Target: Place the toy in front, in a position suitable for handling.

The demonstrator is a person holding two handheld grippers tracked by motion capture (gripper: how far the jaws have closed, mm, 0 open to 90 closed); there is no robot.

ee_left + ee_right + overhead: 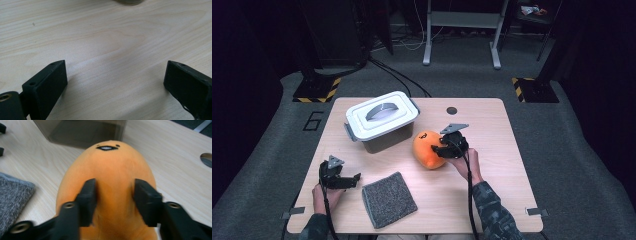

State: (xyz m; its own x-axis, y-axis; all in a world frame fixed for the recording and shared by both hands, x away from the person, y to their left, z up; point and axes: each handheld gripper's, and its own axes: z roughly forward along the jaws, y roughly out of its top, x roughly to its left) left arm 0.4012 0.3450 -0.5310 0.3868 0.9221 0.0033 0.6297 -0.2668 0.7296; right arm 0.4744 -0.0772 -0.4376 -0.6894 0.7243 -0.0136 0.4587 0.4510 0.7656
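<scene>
An orange egg-shaped plush toy (427, 149) with a small black face lies near the middle of the table. My right gripper (443, 148) is shut on the plush toy (110, 170); its two black jaws press into the soft body from both sides. My left gripper (353, 180) rests low at the table's left front, open, with bare wood between its jaws. In the left gripper view the left gripper (115, 75) holds nothing. A folded grey cloth (389, 199) lies just right of the left gripper.
A grey storage box with a white lid and handle (381, 119) stands at the back left, its dark wall (82, 131) just beyond the plush. A round cable hole (452, 110) is in the table (502, 165). The grey cloth (13, 200) is at the left.
</scene>
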